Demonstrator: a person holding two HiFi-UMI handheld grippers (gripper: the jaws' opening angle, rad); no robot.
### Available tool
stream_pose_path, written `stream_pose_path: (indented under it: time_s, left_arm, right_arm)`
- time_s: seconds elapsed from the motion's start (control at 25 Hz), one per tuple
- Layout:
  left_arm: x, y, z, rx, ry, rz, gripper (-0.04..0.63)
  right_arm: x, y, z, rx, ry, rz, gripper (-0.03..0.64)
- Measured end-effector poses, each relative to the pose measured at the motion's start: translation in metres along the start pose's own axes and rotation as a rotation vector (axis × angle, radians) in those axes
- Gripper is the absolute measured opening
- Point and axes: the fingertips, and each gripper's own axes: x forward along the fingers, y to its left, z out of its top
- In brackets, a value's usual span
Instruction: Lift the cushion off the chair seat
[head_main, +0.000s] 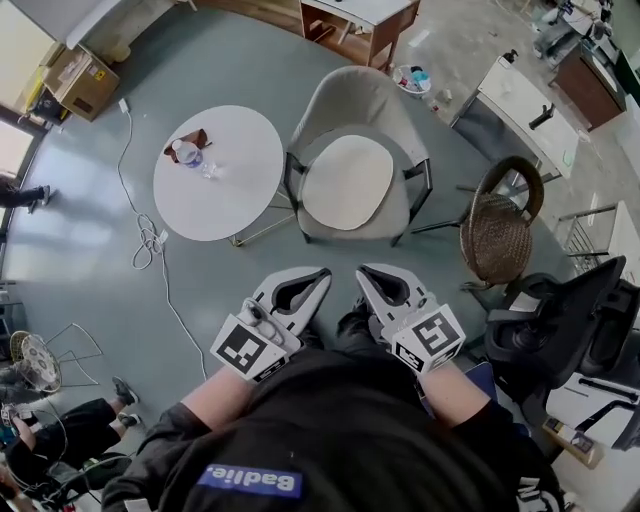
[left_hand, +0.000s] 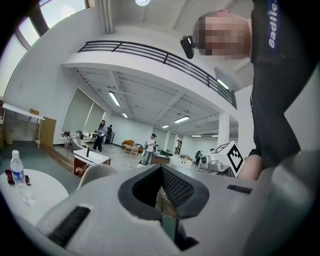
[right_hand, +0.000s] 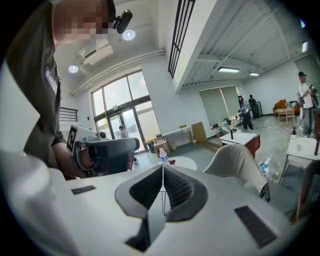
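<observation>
Left gripper, right gripper: jaws pressed together, empty, close to body. Cushion flat on chair, well apart, not yet reached.

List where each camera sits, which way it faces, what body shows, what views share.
Head view: on the person's head, facing steeply down at the cushion on the chair; shows torso, forearms, left gripper, right gripper.
Left gripper view: on that gripper, along its shut jaws across the room; torso at right.
Right gripper view: likewise on its gripper, shut jaws; torso at left.
Shared: all three see the water bottle and chair.
</observation>
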Motion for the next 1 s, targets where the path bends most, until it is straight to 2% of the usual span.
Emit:
stream_pose_path:
  time_s: [0.08, 0.2, 0.4, 0.56, 0.8, 1.0]
  left_arm:
    - [0.017, 0.005, -0.004, -0.016, 0.001, 0.025, 0.012]
    - [0.035, 0.016, -0.017, 0.004, -0.004, 0.07, 0.012]
    - [0.061, 0.033, -0.037, -0.041, -0.008, 0.103, 0.012]
    - [0.074, 0.055, -0.057, -0.037, -0.005, 0.114, 0.012]
    - [0.094, 0.086, -0.092, -0.05, -0.01, 0.111, 0.012]
    - [0.108, 0.1, -0.127, -0.079, 0.029, 0.09, 0.012]
  right_arm:
    - [0.001, -0.02, -0.007, -0.014, 0.014, 0.016, 0.028]
    - [0.007, -0.046, -0.024, -0.012, 0.045, 0.044, 0.028]
    - [0.024, -0.083, -0.057, 0.008, 0.098, 0.059, 0.028]
    - [0.038, -0.115, -0.083, 0.064, 0.123, 0.036, 0.028]
    - [0.062, -0.15, -0.124, 0.067, 0.167, -0.007, 0.028]
    - [0.084, -0.175, -0.165, 0.098, 0.22, -0.025, 0.029]
